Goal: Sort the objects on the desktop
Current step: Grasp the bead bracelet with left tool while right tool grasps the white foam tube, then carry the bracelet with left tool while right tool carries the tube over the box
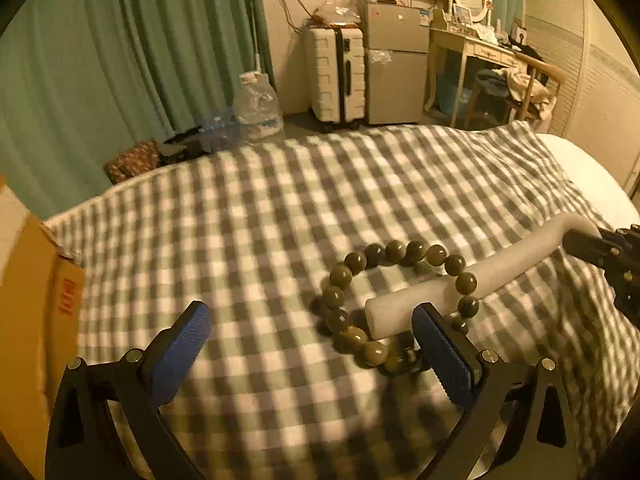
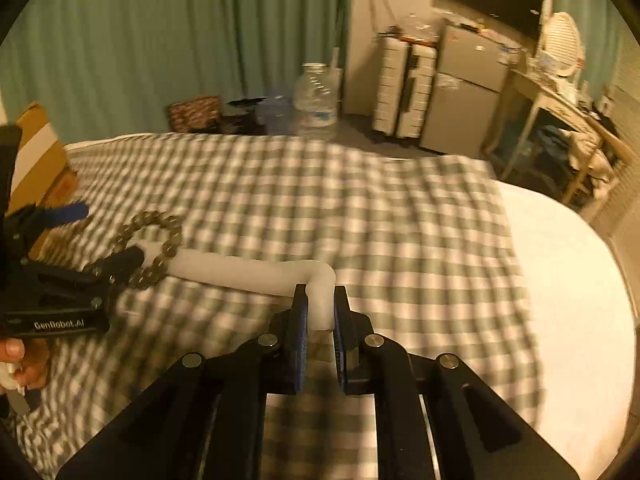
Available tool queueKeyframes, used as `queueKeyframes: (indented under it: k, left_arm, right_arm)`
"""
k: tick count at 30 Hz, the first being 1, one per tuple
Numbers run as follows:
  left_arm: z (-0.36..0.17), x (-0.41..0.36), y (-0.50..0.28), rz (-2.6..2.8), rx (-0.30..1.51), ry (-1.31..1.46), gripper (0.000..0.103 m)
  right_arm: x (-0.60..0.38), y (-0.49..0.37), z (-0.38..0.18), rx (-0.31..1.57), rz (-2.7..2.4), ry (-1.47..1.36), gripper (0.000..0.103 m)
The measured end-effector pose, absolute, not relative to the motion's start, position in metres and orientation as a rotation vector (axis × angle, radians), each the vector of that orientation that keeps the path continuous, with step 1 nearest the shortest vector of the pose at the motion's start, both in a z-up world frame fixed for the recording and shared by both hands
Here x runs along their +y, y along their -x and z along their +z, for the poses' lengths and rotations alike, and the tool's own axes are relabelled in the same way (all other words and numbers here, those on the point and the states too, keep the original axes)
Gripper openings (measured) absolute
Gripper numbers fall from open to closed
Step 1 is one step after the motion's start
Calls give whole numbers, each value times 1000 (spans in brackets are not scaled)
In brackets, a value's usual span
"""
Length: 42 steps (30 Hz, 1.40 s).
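A white bent foam rod (image 1: 472, 276) lies over the checked blanket with a bracelet of dark round beads (image 1: 356, 264) threaded on its free end. My right gripper (image 2: 320, 308) is shut on the bent end of the rod (image 2: 256, 272) and shows at the right edge of the left wrist view (image 1: 600, 248). My left gripper (image 1: 312, 332) is open, its right finger (image 1: 444, 356) next to the rod's free end and the beads. In the right wrist view the left gripper (image 2: 96, 240) sits at the bracelet (image 2: 156, 244).
A green-and-white checked blanket (image 1: 260, 208) covers the bed. A cardboard box (image 1: 32, 320) stands at the left. Beyond the bed are green curtains, a water jug (image 1: 256, 104), a white suitcase (image 1: 336, 76), a small fridge (image 1: 396, 64) and a dressing table (image 1: 480, 64).
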<state>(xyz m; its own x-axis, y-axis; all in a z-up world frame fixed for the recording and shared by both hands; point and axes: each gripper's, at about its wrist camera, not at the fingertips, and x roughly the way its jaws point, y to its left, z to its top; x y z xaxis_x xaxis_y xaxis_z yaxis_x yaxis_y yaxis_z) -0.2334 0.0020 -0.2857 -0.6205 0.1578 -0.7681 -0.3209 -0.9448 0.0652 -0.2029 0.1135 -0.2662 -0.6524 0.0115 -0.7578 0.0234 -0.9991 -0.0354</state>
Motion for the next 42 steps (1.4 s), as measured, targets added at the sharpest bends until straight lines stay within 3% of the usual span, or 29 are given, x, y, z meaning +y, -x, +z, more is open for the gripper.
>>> queueKeyframes:
  k: [9, 10, 12, 13, 14, 15, 27, 42]
  left_arm:
    - [-291, 26, 235, 2548, 297, 1240, 100]
    - [-292, 27, 236, 2543, 273, 1251, 93]
    - [-291, 29, 237, 2522, 241, 1230, 68]
    - [-290, 33, 234, 2503, 251, 1206, 41]
    - [-290, 36, 232, 2489, 256, 1206, 21]
    - [-287, 39, 229, 2487, 257, 1209, 9]
    - [-217, 23, 189, 2506, 144, 1095, 10]
    - [-103, -11, 84, 2628, 226, 809, 10]
  right_arm:
    - [148, 178, -235, 205, -3041, -1264, 10]
    - [155, 175, -232, 193, -3059, -1257, 10]
    - [167, 168, -222, 204, -3090, -1250, 10]
    - [171, 164, -218, 207, -3103, -1242, 10]
    - [177, 160, -212, 198, -3114, -1238, 10]
    - [180, 157, -207, 188, -3119, -1233, 10]
    - [171, 112, -154, 75, -3130, -1055, 11]
    - [120, 37, -71, -49, -3094, -805, 10]
